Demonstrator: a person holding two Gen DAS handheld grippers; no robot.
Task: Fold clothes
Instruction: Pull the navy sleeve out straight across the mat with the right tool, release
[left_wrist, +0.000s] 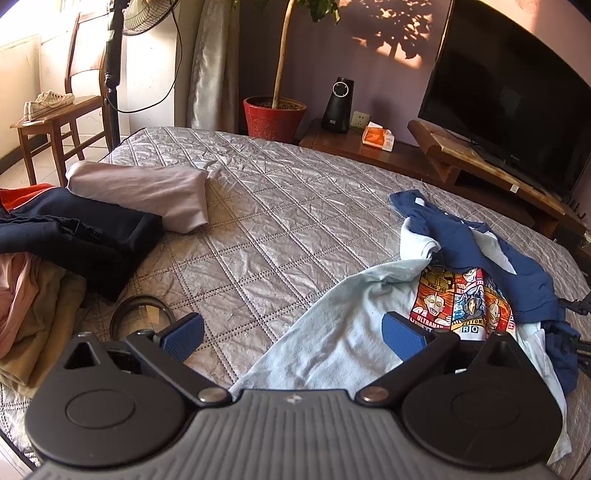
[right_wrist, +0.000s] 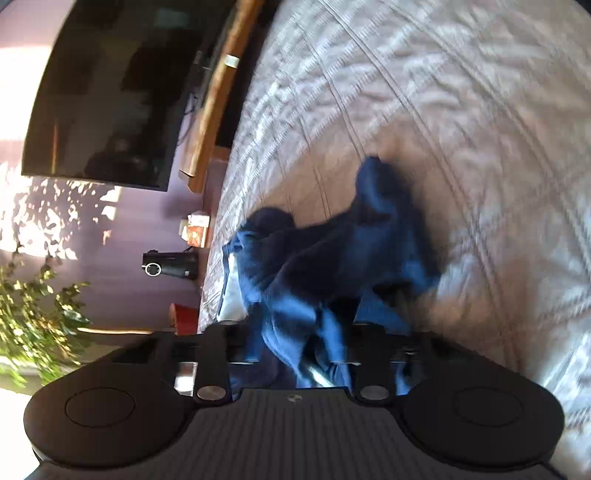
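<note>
The crumpled light-blue and navy child's T-shirt with a colourful cartoon print (left_wrist: 436, 295) is seen lying unfolded on the grey quilted bedspread (left_wrist: 266, 221), at about four o'clock in the left wrist view; it is judged to be the garment in hand, since folded items, a grey folded garment (left_wrist: 147, 192) and a dark navy folded garment (left_wrist: 85, 240), are stacked apart at nine to ten o'clock, presumably to keep finished work separate. The left gripper (left_wrist: 291, 332) is held low over the bedspread, level and pointed toward twelve o'clock, its blue-padded fingers (left_wrist: 183, 332) spread wide with nothing between them; the light-blue hem lies just below the gap, so a grasp there is judged likely. The right gripper (right_wrist: 295, 332) is rolled onto its side, as the tilted room shows; its fingers appear drawn together, pinching navy cloth (right_wrist: 332, 251) of the shirt, though blur obscures the pads.
</note>
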